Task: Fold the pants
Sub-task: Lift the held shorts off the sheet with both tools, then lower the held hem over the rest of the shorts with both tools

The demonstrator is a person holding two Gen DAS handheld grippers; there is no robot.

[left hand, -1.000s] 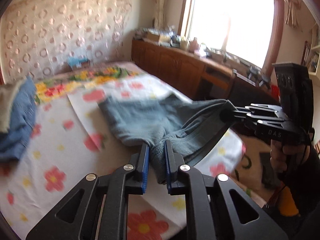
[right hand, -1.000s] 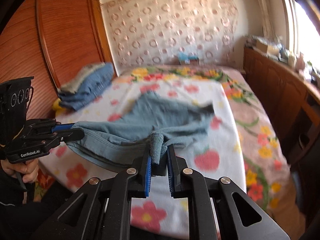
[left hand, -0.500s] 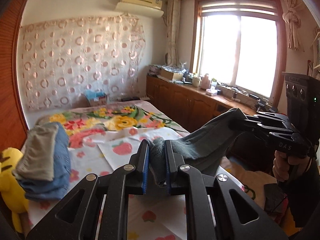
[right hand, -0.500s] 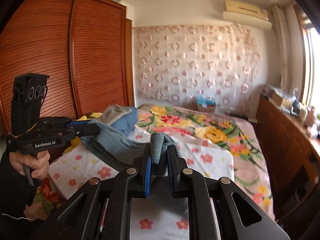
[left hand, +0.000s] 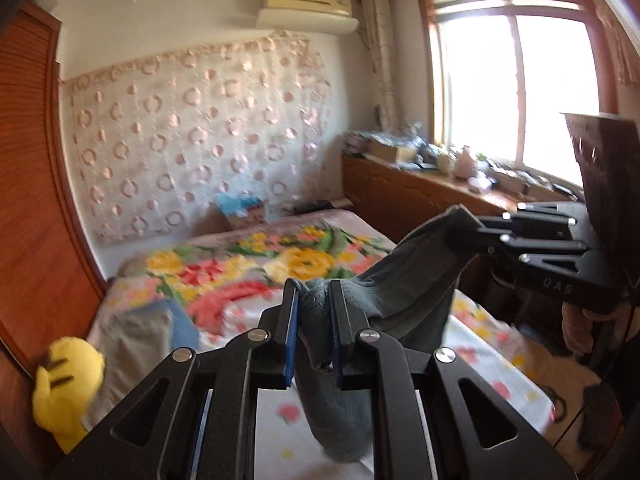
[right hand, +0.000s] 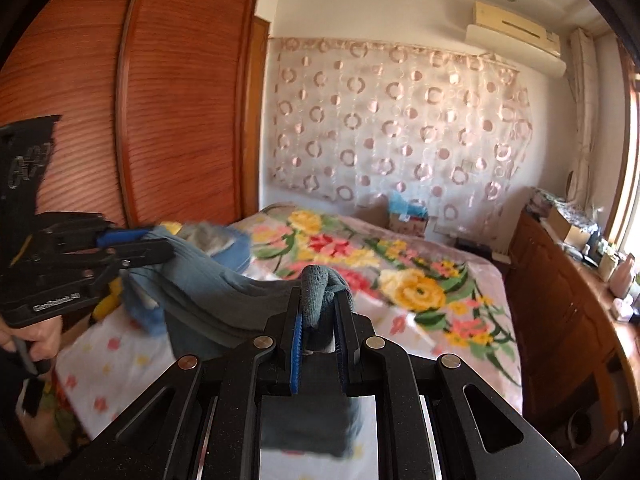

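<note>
**Both tongs clamped on pants, lifted off bed**

Tongs first: left tongs point(left hand: 314, 328) and right tongs point(right hand: 320, 316) are each nearly closed, pinching a bunched bit of the grey-blue pants point(left hand: 416, 280). Fabric spans between the two and hangs down under each grip, above the bed point(right hand: 440, 248) w/ its flower cover. Looks like the top edge is held, but can't tell for sure.

Progress, as I judge it: early. Pants are picked up and held spread, no fold visible yet. Left to do: lay flat, leg over leg, fold lengthwise, then set down, prob. by the pile of folded clothes point(left hand: 152, 328) near the yellow soft toy point(left hand: 66, 372).
</note>
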